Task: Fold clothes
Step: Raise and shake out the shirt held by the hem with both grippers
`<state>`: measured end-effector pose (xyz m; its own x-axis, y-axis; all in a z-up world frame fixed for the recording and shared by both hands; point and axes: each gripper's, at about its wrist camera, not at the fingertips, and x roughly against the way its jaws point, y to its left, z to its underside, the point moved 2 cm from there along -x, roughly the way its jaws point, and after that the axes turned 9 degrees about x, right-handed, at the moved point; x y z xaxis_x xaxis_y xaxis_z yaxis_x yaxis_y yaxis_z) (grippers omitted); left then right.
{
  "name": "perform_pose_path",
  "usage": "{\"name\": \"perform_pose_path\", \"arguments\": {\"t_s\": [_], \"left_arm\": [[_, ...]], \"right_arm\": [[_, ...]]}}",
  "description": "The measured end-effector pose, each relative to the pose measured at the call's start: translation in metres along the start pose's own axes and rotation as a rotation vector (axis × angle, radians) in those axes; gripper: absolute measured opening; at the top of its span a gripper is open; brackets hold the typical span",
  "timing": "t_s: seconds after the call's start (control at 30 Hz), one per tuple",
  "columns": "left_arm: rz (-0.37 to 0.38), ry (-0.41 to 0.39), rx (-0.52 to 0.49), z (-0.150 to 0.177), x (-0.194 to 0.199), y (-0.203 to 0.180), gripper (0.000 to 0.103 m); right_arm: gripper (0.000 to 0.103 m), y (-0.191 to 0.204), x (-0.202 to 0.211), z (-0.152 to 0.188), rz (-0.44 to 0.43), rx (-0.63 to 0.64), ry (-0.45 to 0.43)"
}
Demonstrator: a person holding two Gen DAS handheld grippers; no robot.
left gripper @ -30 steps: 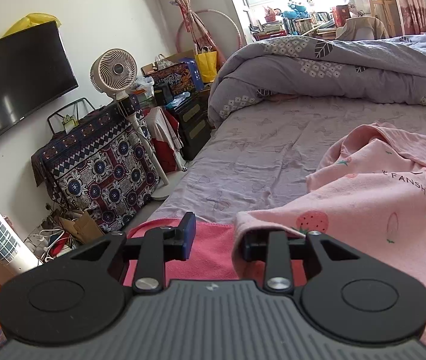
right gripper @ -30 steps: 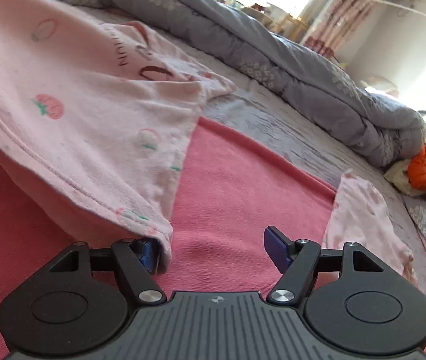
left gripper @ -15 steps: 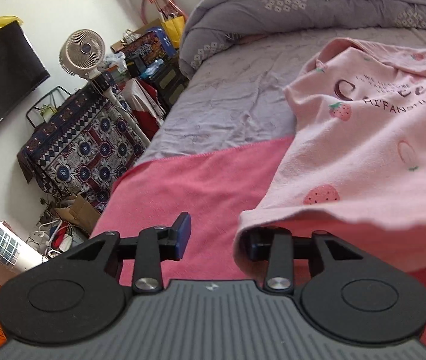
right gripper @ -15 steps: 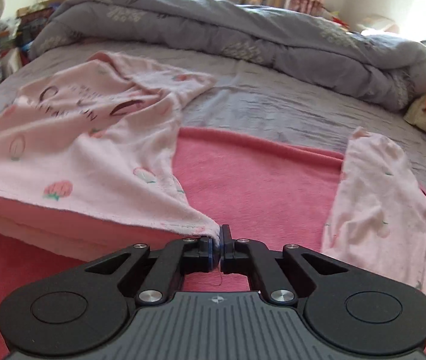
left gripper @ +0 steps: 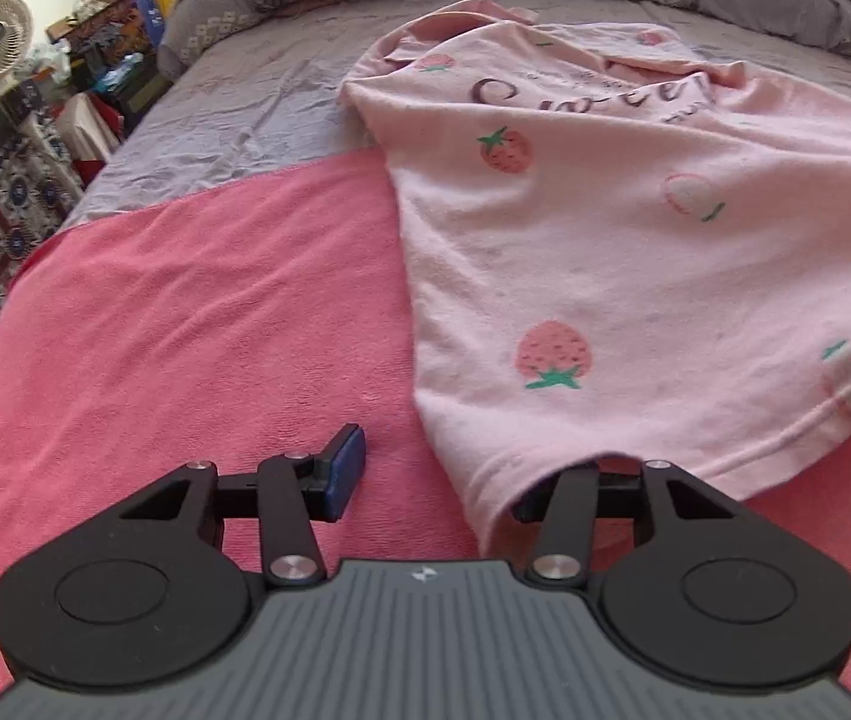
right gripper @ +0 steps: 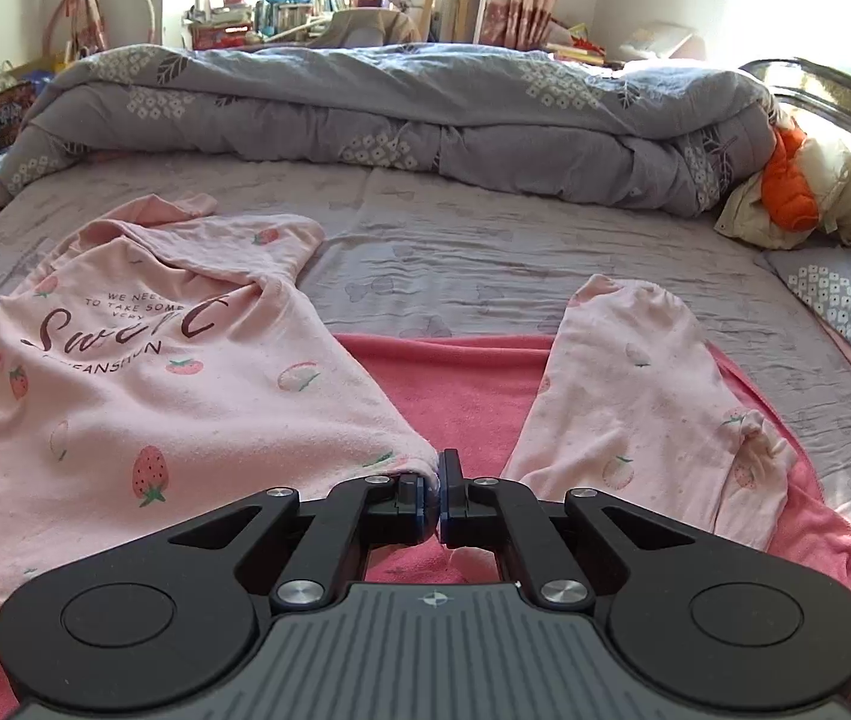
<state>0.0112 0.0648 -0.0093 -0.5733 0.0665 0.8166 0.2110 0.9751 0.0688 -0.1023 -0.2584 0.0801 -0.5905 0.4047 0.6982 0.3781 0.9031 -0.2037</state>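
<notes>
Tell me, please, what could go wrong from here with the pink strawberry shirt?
The right gripper pinches only a thin corner of the pink strawberry shirt, so it may slip free. The left gripper stands open with the hem draped over one finger, so that side could sag and crease.

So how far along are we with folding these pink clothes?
Early. Done: the pink shirt lies spread print-up on the pink towel, but no fold is made. In hand: the right gripper is shut on one hem corner; the left gripper is open, the other corner draped over one finger. Left: grip that corner, fold the shirt, then the untouched pink trousers.
</notes>
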Motion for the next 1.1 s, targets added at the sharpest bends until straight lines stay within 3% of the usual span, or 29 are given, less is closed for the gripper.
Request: {"name": "perform_pose_path", "arguments": {"t_s": [0.03,0.17,0.27,0.33,0.37,0.43,0.5,0.53,0.57,0.6,0.67,0.77,0.87,0.93,1.03,1.1], "left_arm": [[-0.022,-0.001,0.027,-0.003,0.000,0.006,0.041],[-0.108,-0.001,0.079,-0.010,0.011,0.031,0.031],[-0.081,0.010,0.165,-0.026,0.024,0.050,0.022],[-0.051,-0.018,0.184,-0.060,0.023,0.068,0.018],[-0.029,-0.060,0.192,-0.088,0.025,0.079,0.018],[0.021,-0.244,0.272,-0.160,0.059,0.092,0.010],[0.012,-0.519,0.298,-0.216,0.125,0.095,0.009],[-0.010,-0.639,0.294,-0.231,0.159,0.097,0.009],[-0.019,-0.709,0.297,-0.238,0.186,0.101,0.010],[-0.004,-0.721,0.300,-0.238,0.202,0.108,0.010],[0.034,-0.640,0.285,-0.222,0.217,0.120,0.011],[0.018,-0.447,0.165,-0.170,0.222,0.118,0.018],[0.002,-0.192,0.049,-0.103,0.207,0.100,0.019],[-0.006,-0.092,0.066,-0.078,0.185,0.093,0.019],[0.016,-0.037,0.162,-0.089,0.138,0.092,0.018],[0.042,-0.075,0.224,-0.131,0.116,0.089,0.015]], "right_arm": [[0.006,-0.002,0.000,0.000,0.006,-0.006,0.012],[0.006,-0.018,-0.001,0.008,-0.003,-0.030,0.108],[0.007,-0.022,0.003,0.012,-0.051,-0.019,0.186],[0.006,-0.022,-0.004,-0.004,-0.077,0.010,0.184],[0.006,-0.023,-0.011,-0.025,-0.074,0.032,0.133],[0.006,-0.032,-0.005,-0.088,-0.062,0.026,-0.039],[0.006,-0.037,0.049,-0.157,-0.027,0.044,-0.375],[0.006,-0.040,0.078,-0.177,-0.006,0.053,-0.510],[0.007,-0.044,0.102,-0.192,0.005,0.056,-0.603],[0.007,-0.051,0.116,-0.195,-0.002,0.052,-0.625],[0.008,-0.062,0.126,-0.188,-0.037,0.063,-0.558],[0.008,-0.075,0.122,-0.143,-0.096,0.170,-0.306],[0.008,-0.079,0.121,-0.088,-0.133,0.239,-0.064],[0.008,-0.076,0.112,-0.063,-0.159,0.237,0.055],[0.008,-0.066,0.083,-0.058,-0.186,0.237,0.103],[0.007,-0.060,0.060,-0.101,-0.168,0.240,0.015]]}}
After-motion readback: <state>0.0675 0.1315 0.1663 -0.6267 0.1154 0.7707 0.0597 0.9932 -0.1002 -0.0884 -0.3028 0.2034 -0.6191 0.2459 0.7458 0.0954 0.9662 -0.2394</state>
